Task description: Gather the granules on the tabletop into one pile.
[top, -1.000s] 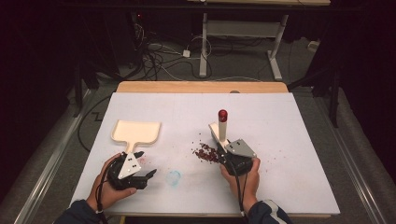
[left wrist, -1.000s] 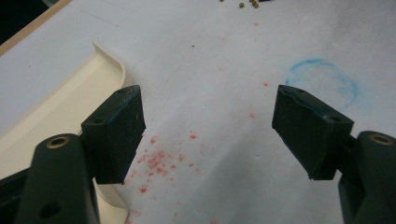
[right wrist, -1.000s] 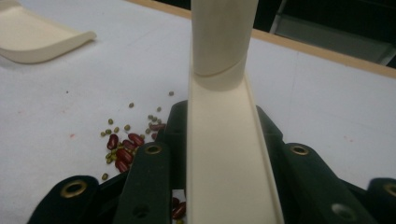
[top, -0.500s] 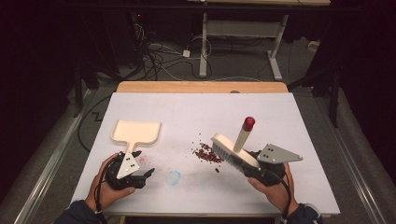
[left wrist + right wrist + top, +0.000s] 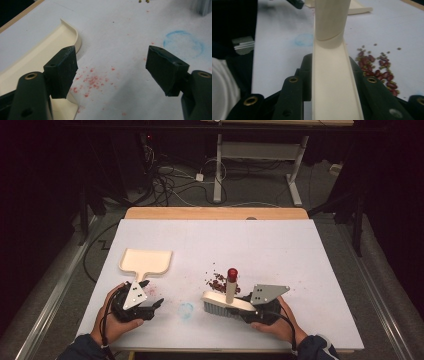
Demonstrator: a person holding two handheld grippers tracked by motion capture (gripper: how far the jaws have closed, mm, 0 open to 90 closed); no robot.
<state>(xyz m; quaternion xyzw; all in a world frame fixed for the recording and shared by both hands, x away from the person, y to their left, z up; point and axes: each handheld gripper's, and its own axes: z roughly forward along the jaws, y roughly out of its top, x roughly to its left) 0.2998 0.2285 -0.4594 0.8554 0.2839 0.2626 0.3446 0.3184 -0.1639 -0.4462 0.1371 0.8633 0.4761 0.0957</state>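
My right gripper (image 5: 235,306) is clamped on the back of a small cream brush (image 5: 332,75), which lies on the white table (image 5: 310,270) just beside the pile of red beans (image 5: 217,282). The brush looks light and stiff, so I judge that a grip on its flat back is safe. My left gripper (image 5: 112,72) stands with jaws apart, holding nothing, over the handle of the cream dustpan (image 5: 146,261). I think this thin handle is the best place to take the dustpan.
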